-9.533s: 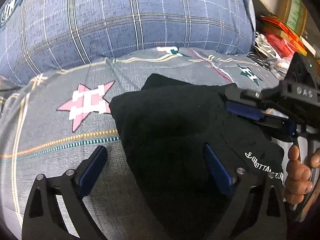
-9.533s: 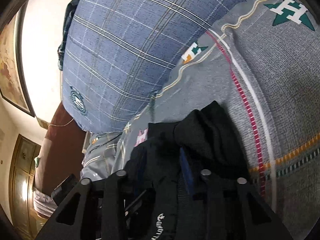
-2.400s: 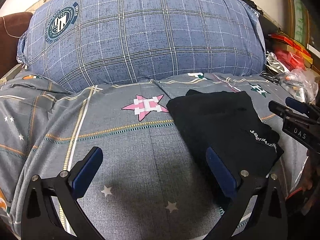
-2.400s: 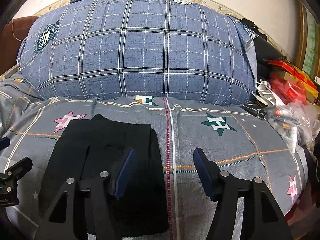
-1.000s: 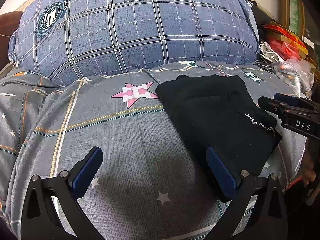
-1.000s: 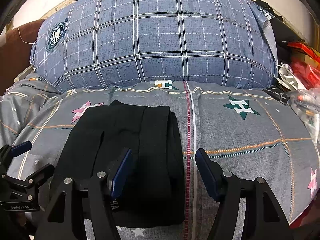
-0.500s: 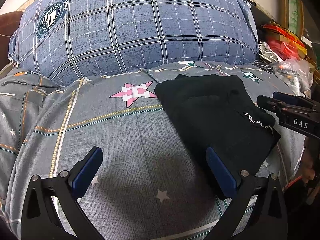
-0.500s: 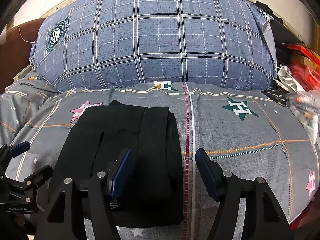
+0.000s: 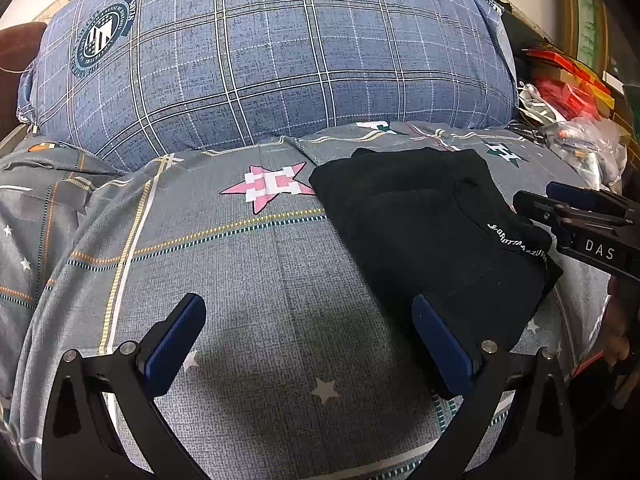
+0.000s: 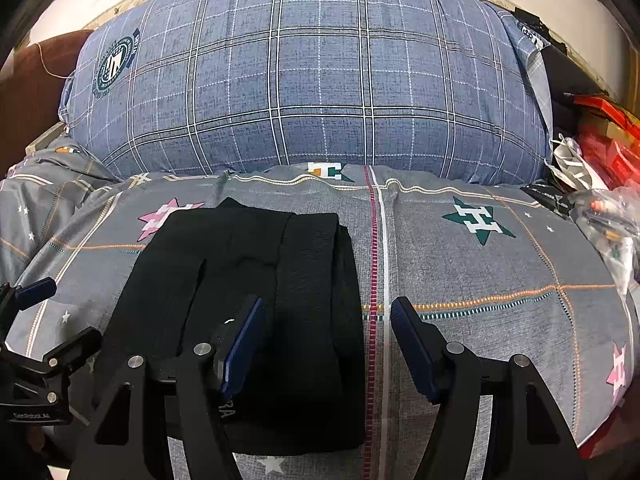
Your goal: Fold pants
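Black folded pants (image 10: 256, 308) lie flat in a compact rectangle on the grey patterned bedsheet (image 10: 480, 280), white lettering on the near edge, just in front of the big blue plaid pillow (image 10: 312, 80). Left gripper (image 9: 308, 332) hangs released, 2 blue-padded fingers spread wide over bare sheet, pants just beside its right finger. Right gripper (image 10: 326, 340) also released, jaws apart, left finger above the pants, right finger above the sheet, nothing grasped. Clear plastic bag (image 9: 588, 144) at the right bed edge holds small items, too blurred to name; red boxes (image 9: 568, 80) stacked behind it. Pale wall behind the pillow, brown headboard (image 10: 32, 80) cut off at left. Dark cloth atop the pillow is mostly hidden.
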### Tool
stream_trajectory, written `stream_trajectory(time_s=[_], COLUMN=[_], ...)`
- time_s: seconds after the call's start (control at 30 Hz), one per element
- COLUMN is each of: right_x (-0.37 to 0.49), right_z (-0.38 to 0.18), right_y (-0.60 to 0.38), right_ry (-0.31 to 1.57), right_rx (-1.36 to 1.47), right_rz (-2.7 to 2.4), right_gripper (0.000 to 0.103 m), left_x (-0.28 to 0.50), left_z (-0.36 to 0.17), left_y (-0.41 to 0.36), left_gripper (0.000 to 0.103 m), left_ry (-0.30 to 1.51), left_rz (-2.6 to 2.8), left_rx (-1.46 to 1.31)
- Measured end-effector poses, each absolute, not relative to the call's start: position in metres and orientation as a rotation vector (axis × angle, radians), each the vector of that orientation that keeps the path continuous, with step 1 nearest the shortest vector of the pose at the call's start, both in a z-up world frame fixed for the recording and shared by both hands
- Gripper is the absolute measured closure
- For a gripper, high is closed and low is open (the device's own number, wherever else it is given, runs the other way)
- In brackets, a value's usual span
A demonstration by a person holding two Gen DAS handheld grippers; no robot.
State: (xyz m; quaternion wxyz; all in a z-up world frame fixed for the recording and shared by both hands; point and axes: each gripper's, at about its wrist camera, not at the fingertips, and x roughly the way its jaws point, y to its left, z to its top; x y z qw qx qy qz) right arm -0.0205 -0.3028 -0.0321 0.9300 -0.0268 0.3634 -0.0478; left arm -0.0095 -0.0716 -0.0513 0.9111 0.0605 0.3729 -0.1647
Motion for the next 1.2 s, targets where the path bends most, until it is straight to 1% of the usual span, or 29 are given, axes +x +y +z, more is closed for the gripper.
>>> stream_trajectory(time_s=[0.33,0.6,0.97,1.03,1.1,1.2], right_x=[-0.021,-0.016,0.018,0.02,0.022,0.026], right_z=[-0.032,-0.033,-0.059,-0.06,-0.06,-0.06], right_y=[-0.306,-0.326,-0.341,-0.343,-0.344,-0.348], right_ry=[0.747,0.773,0.898,0.895,0.893,0.89], right_rx=[-0.047,0.078,0.204,0.208,0.205,0.23], right_rz=[-0.095,-0.01,0.101,0.112,0.112,0.119], right_gripper=[0.036,0.035,0.035,0.035,0.031,0.031], left_x=[-0.008,0.002,0.04,0.038,0.036,0.033], left_z=[-0.052,-0.037,-0.055,-0.057,-0.057,-0.055], left_y=[-0.069,-0.066,-0.072,-0.068,-0.067,-0.067], left_gripper=[0.0,0.0,0.0,0.0,0.0,0.0], left_ry=[0.774,0.762,0.957,0.955,0.948,0.929], left_rz=[-0.343,-0.394,-0.464,-0.471,-0.478,-0.493], left_rx=[0.111,0.056,-0.071,-0.093,-0.092,-0.086])
